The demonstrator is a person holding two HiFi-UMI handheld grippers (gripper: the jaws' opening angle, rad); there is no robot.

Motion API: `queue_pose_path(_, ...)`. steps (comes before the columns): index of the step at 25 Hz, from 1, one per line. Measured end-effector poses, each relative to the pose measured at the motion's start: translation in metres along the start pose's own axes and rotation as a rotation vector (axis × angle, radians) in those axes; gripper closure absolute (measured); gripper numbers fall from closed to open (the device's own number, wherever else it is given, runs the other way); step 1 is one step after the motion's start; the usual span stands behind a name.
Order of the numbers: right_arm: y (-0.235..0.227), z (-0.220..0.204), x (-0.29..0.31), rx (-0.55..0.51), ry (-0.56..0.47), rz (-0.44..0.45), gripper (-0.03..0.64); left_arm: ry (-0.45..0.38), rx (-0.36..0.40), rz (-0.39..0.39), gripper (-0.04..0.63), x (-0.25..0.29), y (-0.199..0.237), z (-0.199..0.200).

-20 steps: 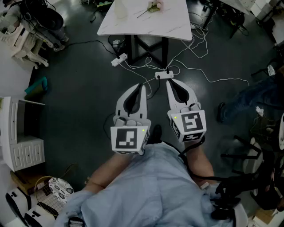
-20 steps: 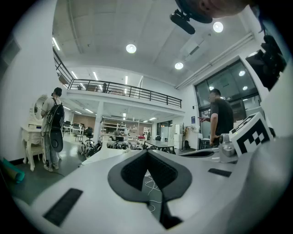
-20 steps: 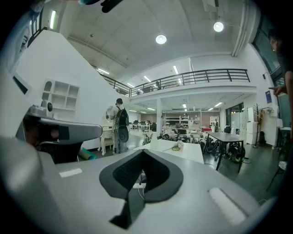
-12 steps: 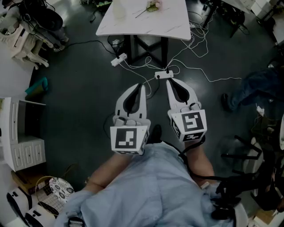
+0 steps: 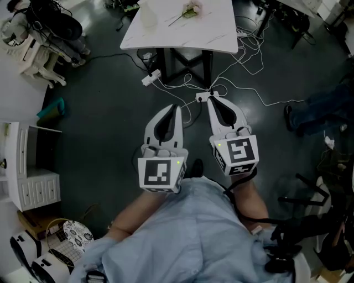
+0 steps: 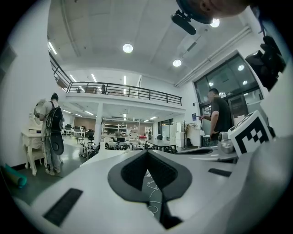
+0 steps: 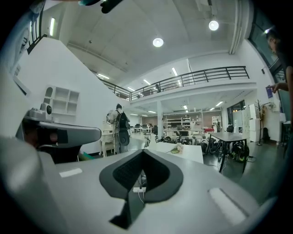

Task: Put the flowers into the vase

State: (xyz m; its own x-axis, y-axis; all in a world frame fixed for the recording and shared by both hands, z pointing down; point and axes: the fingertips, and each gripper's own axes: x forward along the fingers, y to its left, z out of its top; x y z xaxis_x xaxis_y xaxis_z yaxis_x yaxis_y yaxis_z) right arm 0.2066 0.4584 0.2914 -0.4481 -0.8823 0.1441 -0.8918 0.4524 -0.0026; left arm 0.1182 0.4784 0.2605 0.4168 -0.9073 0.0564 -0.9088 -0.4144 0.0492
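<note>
A pink flower (image 5: pixel 188 10) lies on the white marble-look table (image 5: pixel 204 30) at the top of the head view, with a pale vase (image 5: pixel 148 14) standing to its left. Both grippers are held low, close to the person's body and well short of the table. My left gripper (image 5: pixel 176 106) is shut with nothing in it, and my right gripper (image 5: pixel 211 100) beside it is shut and empty too. In the right gripper view the flower (image 7: pixel 176 148) shows far ahead on the table (image 7: pixel 185 154), beyond the closed jaw tips (image 7: pixel 143 151). The left gripper view shows closed jaws (image 6: pixel 147 152) over the floor.
White cables and power strips (image 5: pixel 150 77) lie on the dark floor between me and the table. A white cabinet (image 5: pixel 30 171) stands at the left. A person's legs (image 5: pixel 318 110) are at the right. Another person with a backpack (image 7: pixel 120 130) stands farther off.
The grippers have not moved. The head view has shifted a little, so the table sits slightly lower in the picture. The person's legs at the right have stepped along.
</note>
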Motion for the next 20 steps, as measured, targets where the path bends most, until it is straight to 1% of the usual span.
queue_pose_path(3,-0.010,0.000,0.002,0.004,-0.008,0.014,0.615,0.001,0.002,0.009,0.591,0.007,-0.007,-0.001)
queue_pose_path(7,-0.014,0.000,0.008,0.039,-0.024,0.048,0.615,0.006,0.005,0.026,0.592,0.011,-0.008,-0.004)
queue_pose_path(12,-0.019,-0.005,0.019,0.046,-0.016,0.053,0.615,0.017,0.007,0.051,0.592,0.018,0.001,-0.006)
queue_pose_path(17,-0.031,-0.011,0.044,0.063,0.000,0.046,0.615,0.045,0.002,0.070,0.592,0.037,0.016,-0.012)
queue_pose_path(20,-0.035,-0.015,0.063,0.064,0.018,0.045,0.615,0.044,-0.008,0.061,0.591,0.053,0.028,-0.017)
